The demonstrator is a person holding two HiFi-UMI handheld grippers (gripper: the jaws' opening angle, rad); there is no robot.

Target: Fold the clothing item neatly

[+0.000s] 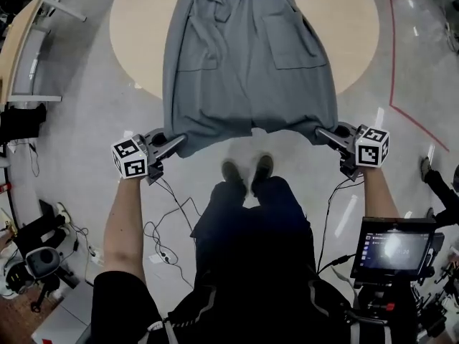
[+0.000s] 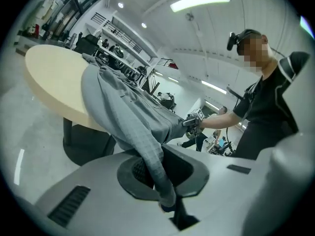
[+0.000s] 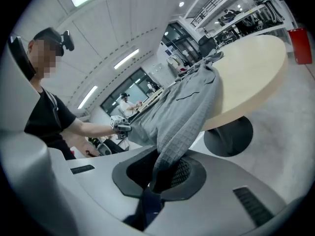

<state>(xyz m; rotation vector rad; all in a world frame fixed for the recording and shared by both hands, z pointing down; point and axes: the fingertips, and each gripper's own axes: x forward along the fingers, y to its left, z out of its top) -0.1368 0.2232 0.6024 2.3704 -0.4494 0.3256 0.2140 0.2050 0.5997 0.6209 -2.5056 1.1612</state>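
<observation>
Grey garment (image 1: 247, 56) is draped over the counter (image 1: 136, 27) at 12 o'clock. The 7 o'clock hem corner is clamped tight in the left hand-held gripper (image 1: 174, 144), the 5 o'clock corner in the right hand-held gripper (image 1: 325, 134). The hem is stretched flat, likely for folding.

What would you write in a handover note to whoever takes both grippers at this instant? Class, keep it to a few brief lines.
Grippers: left gripper shut on the left hem corner of the garment; right gripper shut on the right hem corner.
Things: the garment's top part lies flat on the table; its lower part hangs past the near edge, stretched between the grippers.
Done: both corners gripped, hem spread wide.
Left: no fold shows yet. Probably carry the hem up over the top part, then fold again and smooth.
</observation>
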